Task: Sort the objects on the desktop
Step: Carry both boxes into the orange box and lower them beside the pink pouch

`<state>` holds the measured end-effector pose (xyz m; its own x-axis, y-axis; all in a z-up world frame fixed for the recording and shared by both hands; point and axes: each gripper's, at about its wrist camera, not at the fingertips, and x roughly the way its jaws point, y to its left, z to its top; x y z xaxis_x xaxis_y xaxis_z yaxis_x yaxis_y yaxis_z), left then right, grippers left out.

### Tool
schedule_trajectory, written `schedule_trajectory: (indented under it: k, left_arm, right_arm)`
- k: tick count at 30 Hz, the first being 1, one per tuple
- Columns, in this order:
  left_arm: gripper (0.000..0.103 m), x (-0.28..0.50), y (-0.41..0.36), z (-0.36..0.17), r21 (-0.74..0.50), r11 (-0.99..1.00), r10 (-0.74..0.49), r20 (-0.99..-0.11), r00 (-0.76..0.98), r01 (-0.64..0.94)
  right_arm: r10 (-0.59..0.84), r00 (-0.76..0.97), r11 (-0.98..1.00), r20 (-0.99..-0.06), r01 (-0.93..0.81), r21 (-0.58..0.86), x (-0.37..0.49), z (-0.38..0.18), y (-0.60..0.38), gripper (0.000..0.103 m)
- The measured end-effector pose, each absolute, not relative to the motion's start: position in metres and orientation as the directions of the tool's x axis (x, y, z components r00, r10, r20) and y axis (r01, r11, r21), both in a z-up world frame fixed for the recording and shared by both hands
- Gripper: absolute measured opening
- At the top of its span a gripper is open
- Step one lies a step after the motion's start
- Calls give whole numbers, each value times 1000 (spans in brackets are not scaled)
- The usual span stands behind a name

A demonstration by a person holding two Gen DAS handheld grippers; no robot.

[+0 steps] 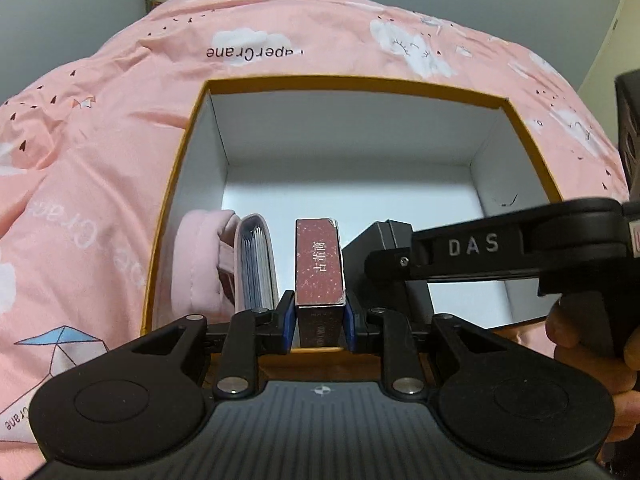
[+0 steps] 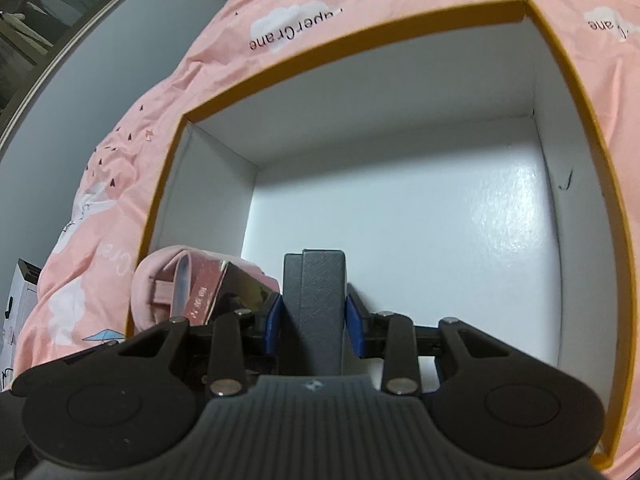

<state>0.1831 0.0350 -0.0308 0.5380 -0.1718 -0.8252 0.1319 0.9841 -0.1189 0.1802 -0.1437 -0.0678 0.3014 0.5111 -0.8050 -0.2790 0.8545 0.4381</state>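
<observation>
Left wrist view, left gripper grasping dark red rectangular carton, right gripper clenched around dark grey textured box, both over orange-rimmed white cardboard box.

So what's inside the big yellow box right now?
Inside the yellow box: a pink pouch, a card holder, a red box in the left gripper, and a dark grey box in the right gripper. Anything beneath them is hidden.
</observation>
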Motion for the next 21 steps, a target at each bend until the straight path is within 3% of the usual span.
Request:
schedule_trajectory:
  k: [15,21]
  left_arm:
    - [34,154,62,-4,-180,955,-286,-773,566,236]
    - [35,138,77,2,-177,962,-267,-760,592,207]
  right_arm:
    - [471,263,867,-842,-314,387,179,-70,-124,36]
    - [447,256,877,-857,-316,363,182,-69,-115,37]
